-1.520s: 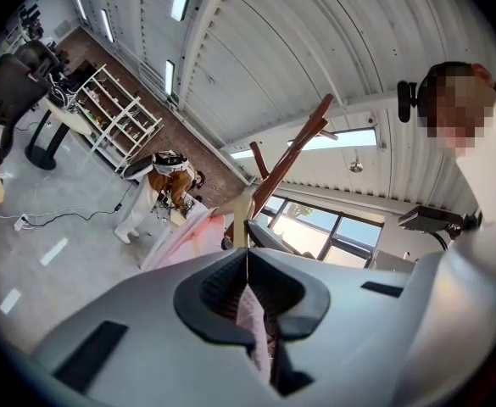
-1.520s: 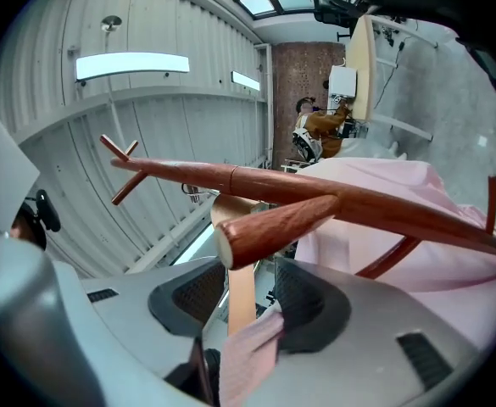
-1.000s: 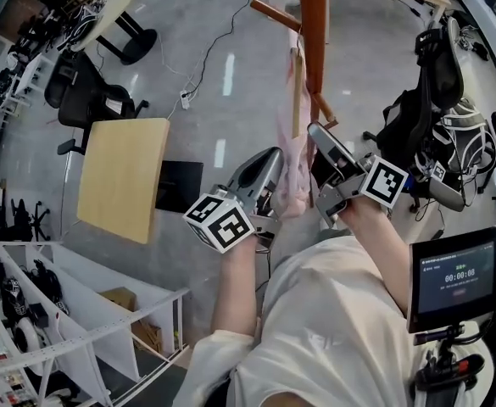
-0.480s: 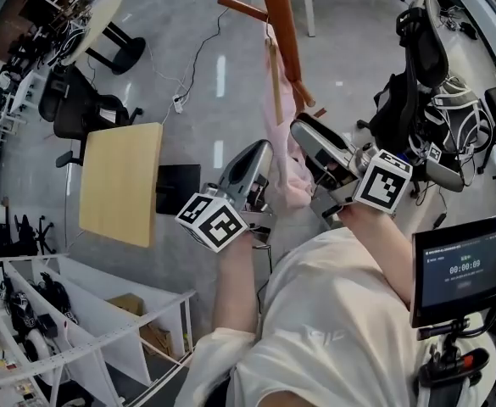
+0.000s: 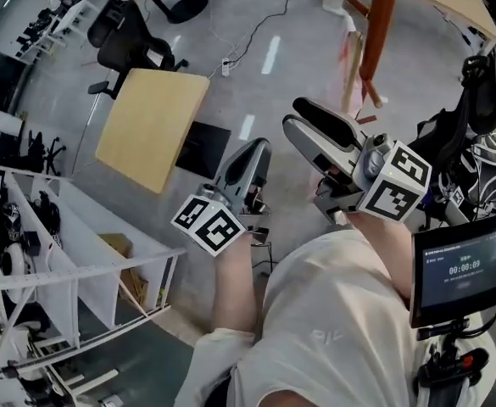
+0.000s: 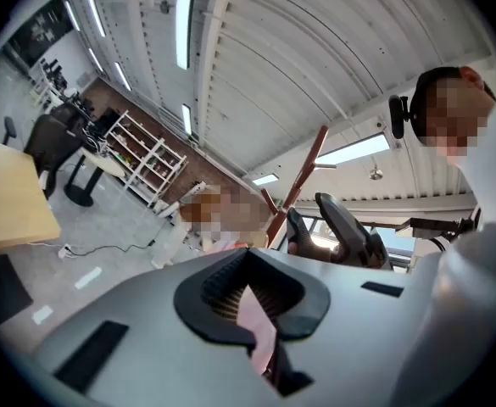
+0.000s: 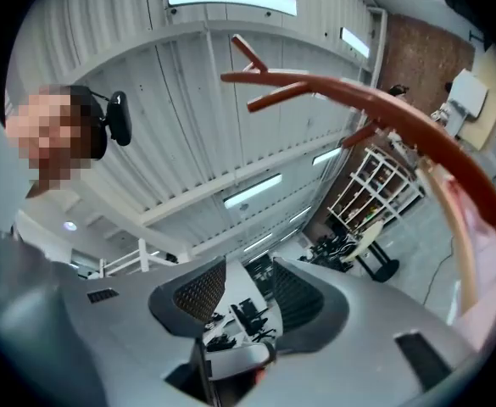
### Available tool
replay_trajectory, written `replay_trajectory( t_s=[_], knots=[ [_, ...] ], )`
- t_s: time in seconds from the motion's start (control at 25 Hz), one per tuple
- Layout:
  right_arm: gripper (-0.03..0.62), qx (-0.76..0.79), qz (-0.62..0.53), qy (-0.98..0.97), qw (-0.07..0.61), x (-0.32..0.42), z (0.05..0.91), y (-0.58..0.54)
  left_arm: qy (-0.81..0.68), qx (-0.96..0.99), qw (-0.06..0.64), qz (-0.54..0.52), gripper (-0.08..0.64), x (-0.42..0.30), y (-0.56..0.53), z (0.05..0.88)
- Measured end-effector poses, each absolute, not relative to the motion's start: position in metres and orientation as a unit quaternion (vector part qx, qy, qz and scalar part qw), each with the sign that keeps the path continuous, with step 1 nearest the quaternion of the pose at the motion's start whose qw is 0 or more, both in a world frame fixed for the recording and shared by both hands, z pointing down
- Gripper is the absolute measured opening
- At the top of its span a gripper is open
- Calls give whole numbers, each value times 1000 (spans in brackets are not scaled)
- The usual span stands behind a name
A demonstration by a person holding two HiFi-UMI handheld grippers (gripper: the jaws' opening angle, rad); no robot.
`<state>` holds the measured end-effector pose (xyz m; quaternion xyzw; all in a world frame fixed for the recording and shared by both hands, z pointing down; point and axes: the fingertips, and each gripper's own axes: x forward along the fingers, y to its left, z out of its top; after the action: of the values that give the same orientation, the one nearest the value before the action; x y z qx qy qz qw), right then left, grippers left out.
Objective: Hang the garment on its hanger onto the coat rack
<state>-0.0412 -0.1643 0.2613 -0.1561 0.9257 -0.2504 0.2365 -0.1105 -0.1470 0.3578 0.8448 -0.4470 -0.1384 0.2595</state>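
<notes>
The rack (image 5: 377,32) stands far right, and there's the pink garment (image 5: 346,45) hanging against its pole on the wooden hanger (image 5: 353,73), well apart from both grippers. Nearer in, the right gripper (image 5: 294,114) points toward the rack, jaws spread wide with nothing between them. Just left of it, the left gripper (image 5: 260,145) has its jaws all but together, only a thin pink-tinted slit between the pads, and the head view shows nothing in its grip.
</notes>
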Motion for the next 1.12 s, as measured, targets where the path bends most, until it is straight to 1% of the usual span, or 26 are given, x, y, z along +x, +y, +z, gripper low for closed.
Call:
replay_trajectory(
  t_s=[0.24, 0.44, 0.64, 0.84, 1.12],
  knots=[
    [161, 14, -283, 943, 176, -133, 263, -116, -574, 765, 233, -176, 6, -190, -86, 351],
    [161, 119, -313, 934, 129, -189, 282, -81, -656, 696, 212, -200, 6, -235, -37, 356],
    [161, 209, -328, 918, 76, -255, 300, -15, -711, 636, 205, -220, 6, -289, 32, 363],
    [160, 229, -351, 908, 26, -268, 333, 18, -732, 608, 207, -228, 6, -297, 68, 373],
    [160, 236, -362, 902, -1, -266, 351, 25, -740, 596, 217, -223, 6, -288, 74, 381]
  ],
)
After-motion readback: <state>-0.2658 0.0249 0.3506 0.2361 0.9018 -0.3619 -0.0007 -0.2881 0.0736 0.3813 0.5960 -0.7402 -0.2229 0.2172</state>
